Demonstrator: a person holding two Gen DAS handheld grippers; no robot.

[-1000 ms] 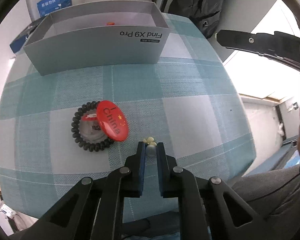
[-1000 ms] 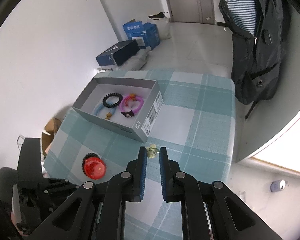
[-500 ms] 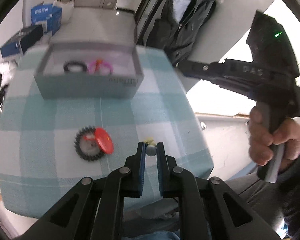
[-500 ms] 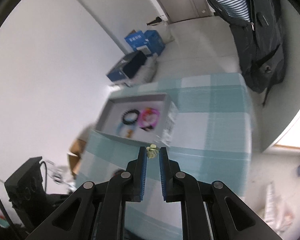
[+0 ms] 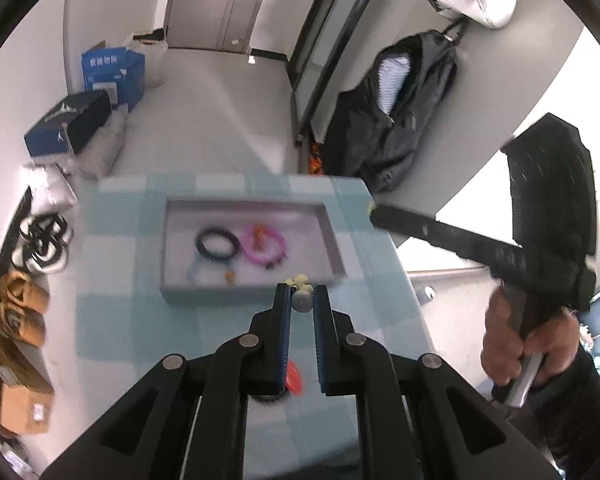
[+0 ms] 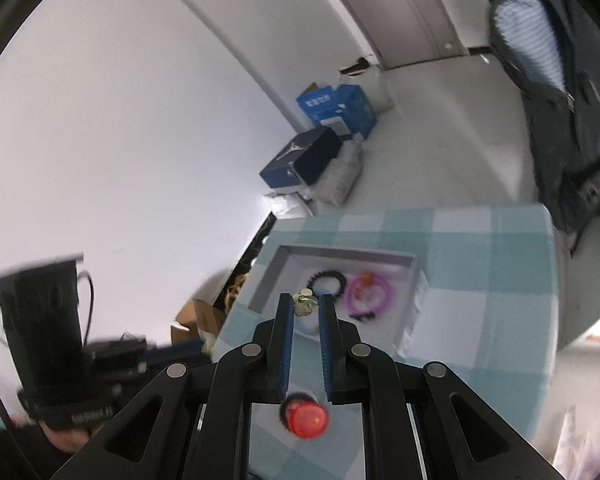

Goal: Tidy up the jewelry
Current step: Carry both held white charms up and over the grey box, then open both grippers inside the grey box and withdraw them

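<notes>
My left gripper (image 5: 301,300) is shut on a small earring (image 5: 300,285) with a grey ball and pale yellow beads, held above the checked tablecloth (image 5: 112,300) just in front of the grey box (image 5: 220,294). My right gripper (image 6: 305,306) is shut on a matching pale yellow earring (image 6: 305,303), also raised before the box (image 6: 268,280). Inside the box lie a black bead bracelet (image 5: 216,242), a pink bracelet (image 5: 264,242), a light blue one (image 5: 194,272) and a small orange piece (image 5: 230,276). A red badge (image 6: 306,418) lies on a black bead bracelet on the cloth under the grippers.
A hand (image 5: 520,340) holds the right gripper at the table's right edge. On the floor beyond the table stand blue boxes (image 5: 112,72), a dark shoebox (image 5: 68,128) and cardboard boxes (image 5: 12,384). A dark jacket (image 5: 396,120) hangs at the right.
Both grippers have risen from the cloth with their earrings and tilted up, so the box's inside now shows. The red badge has slid from mid-view to beneath the fingers.
</notes>
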